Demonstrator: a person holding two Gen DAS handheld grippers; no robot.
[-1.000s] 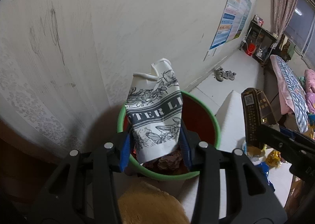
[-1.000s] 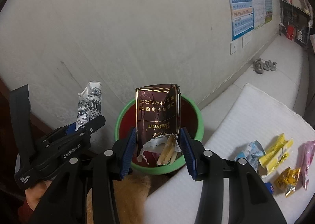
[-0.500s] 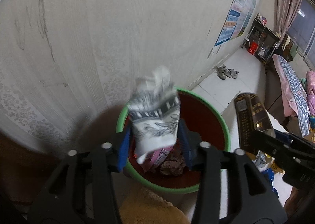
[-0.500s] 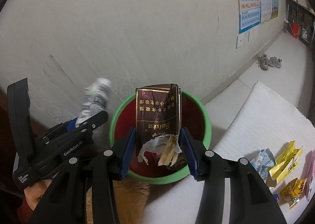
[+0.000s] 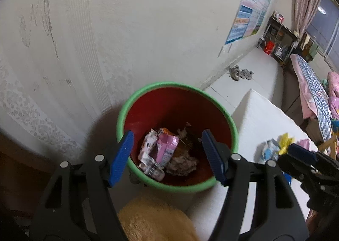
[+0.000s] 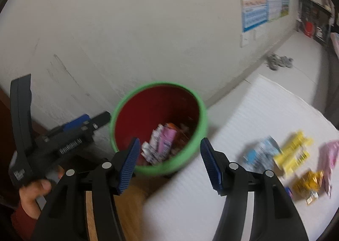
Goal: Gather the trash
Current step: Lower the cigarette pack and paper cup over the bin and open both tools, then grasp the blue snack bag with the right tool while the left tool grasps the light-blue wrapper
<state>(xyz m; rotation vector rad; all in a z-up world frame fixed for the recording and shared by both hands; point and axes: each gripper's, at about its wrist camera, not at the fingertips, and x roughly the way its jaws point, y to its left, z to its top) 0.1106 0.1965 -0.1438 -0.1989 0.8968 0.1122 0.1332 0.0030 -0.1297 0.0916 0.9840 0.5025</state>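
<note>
both grippers empty, two pieces just dropped in the bin

left gripper (image 5: 167, 156) and right gripper (image 6: 168, 163) now hang wide open, holding nothing; the printed white packet and brown carton they gripped a second ago lie in the green-rimmed red bin (image 5: 127, 105). more wrappers (image 6: 290, 154) wait on the white mat (image 6: 264, 109). readable now: only part of "genrobot.ai" on the left gripper's body.
</note>
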